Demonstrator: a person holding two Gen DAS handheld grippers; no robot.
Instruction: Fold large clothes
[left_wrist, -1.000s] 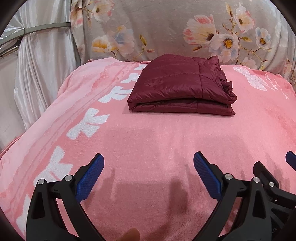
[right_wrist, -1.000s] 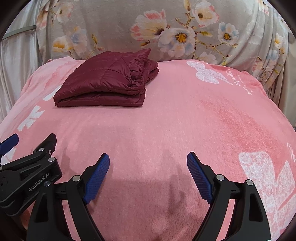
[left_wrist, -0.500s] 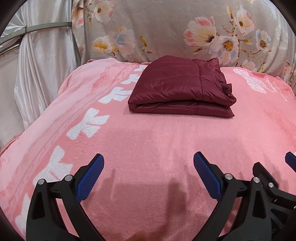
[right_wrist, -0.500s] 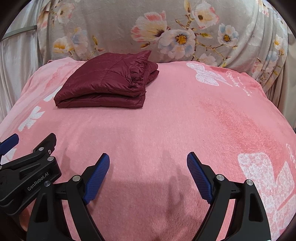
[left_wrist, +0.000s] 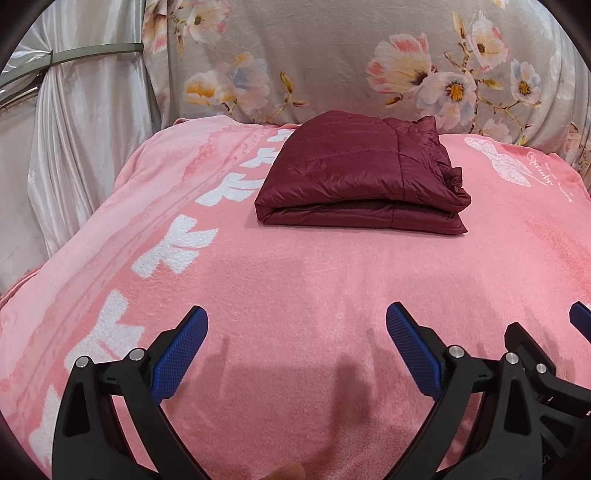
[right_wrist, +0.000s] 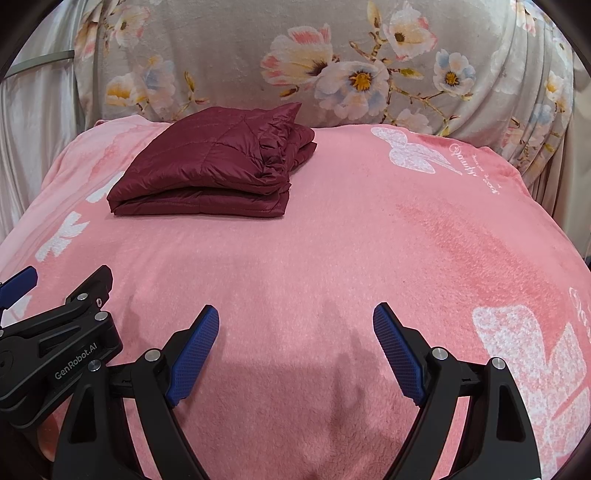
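Both claws stand wide and hold nothing. From the left wrist camera I see my left gripper (left_wrist: 295, 332) with its two blue ribbed pads spread far apart above the pink blanket (left_wrist: 295, 277), one pad at 7 o'clock and one at 5 o'clock of the frame. At 4 o'clock in that same view, part of the right gripper's black frame pokes in, just beside my left one.

From the right wrist camera, the right gripper (right_wrist: 295, 332) is spread just as wide, its two pads hovering over bare blanket, and the left gripper's black body sits at 8 o'clock.

I count one garment: a maroon quilted jacket (left_wrist: 360, 173), folded into a neat rectangular stack of layers, lying on the blanket toward 12 o'clock, well apart from both claws. In the right view the same jacket (right_wrist: 214, 170) sits at 11 o'clock, its bunched edge turned toward 3 o'clock.

Behind the bed hangs one grey floral cloth (left_wrist: 332, 62), and one white satin curtain (left_wrist: 81, 155) drapes at 9 o'clock.
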